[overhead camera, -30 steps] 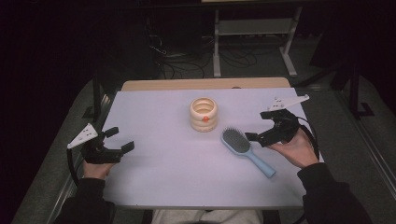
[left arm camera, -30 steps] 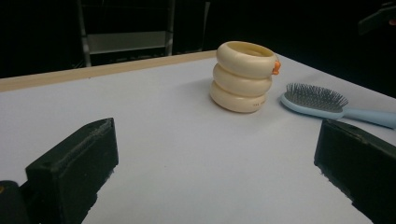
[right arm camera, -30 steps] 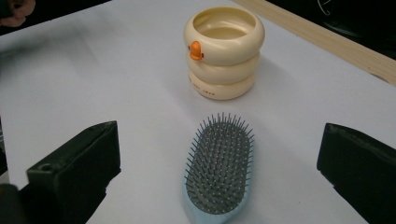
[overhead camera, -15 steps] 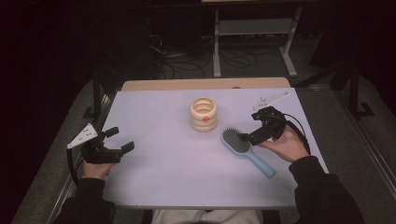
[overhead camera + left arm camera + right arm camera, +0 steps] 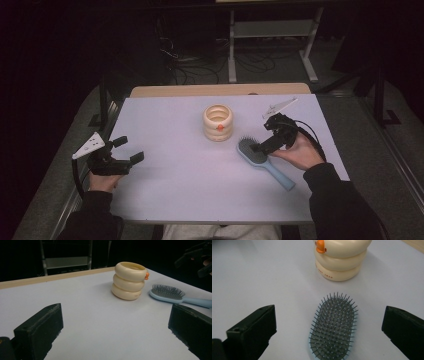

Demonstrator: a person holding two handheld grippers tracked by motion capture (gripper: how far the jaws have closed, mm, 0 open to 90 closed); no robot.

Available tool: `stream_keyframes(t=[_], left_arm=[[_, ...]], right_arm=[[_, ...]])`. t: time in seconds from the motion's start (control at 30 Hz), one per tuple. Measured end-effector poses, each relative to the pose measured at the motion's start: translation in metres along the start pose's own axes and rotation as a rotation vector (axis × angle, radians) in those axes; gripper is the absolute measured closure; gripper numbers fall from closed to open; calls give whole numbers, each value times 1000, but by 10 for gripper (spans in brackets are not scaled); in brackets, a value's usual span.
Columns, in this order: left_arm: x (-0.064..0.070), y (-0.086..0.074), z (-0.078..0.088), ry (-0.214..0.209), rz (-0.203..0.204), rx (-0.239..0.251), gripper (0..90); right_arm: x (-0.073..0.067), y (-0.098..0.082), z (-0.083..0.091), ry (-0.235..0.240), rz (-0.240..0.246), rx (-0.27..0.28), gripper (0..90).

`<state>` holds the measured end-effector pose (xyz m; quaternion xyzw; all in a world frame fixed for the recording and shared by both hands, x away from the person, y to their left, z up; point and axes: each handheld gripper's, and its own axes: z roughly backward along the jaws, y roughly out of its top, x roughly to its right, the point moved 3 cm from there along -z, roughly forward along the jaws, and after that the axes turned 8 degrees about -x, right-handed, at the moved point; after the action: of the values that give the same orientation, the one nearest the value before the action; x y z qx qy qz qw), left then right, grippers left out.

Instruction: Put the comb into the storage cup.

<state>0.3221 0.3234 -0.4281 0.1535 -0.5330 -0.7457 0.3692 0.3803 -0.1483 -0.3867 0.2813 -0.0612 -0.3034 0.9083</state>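
The tabletop [image 5: 175, 200] is big, flat and smooth, a pale purple-white, with a wooden strip along its far edge. A cream holder [image 5: 218, 122] stands near the middle, closer to the far edge. It looks like three fat, shiny rings stacked up, with a small orange bump on its side. I cannot see inside it. The light blue hairbrush [image 5: 260, 159] lies flat, bristles up, toward the right edge. The right gripper [image 5: 264, 145] hangs just above the brush head, jaws wide apart on both sides. The left gripper [image 5: 129, 150] sits near the left edge, jaws wide apart, holding nothing.
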Motion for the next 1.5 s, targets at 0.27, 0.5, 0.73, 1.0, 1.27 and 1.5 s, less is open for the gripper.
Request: stream_keyframes(t=[0.27, 0.5, 0.73, 1.0, 1.27, 1.5], left_arm=[[0, 0, -1, -5, -2, -3, 0], [0, 0, -1, -8, -3, -6, 0], [0, 0, -2, -11, -6, -7, 0], [0, 0, -2, -10, -7, -9, 0], [0, 0, -2, -13, -7, -9, 0], [0, 0, -2, -15, -4, -6, 0]], right_arm=[[4, 0, -11, -8, -4, -38, 0], [7, 1, -20, -7, -5, -63, 0], [13, 0, -29, 2, -26, -92, 0], [18, -2, -38, 17, -40, -129, 0], [18, -3, -49, 31, -47, -179, 0], [18, -4, -58, 33, -33, -214, 0]])
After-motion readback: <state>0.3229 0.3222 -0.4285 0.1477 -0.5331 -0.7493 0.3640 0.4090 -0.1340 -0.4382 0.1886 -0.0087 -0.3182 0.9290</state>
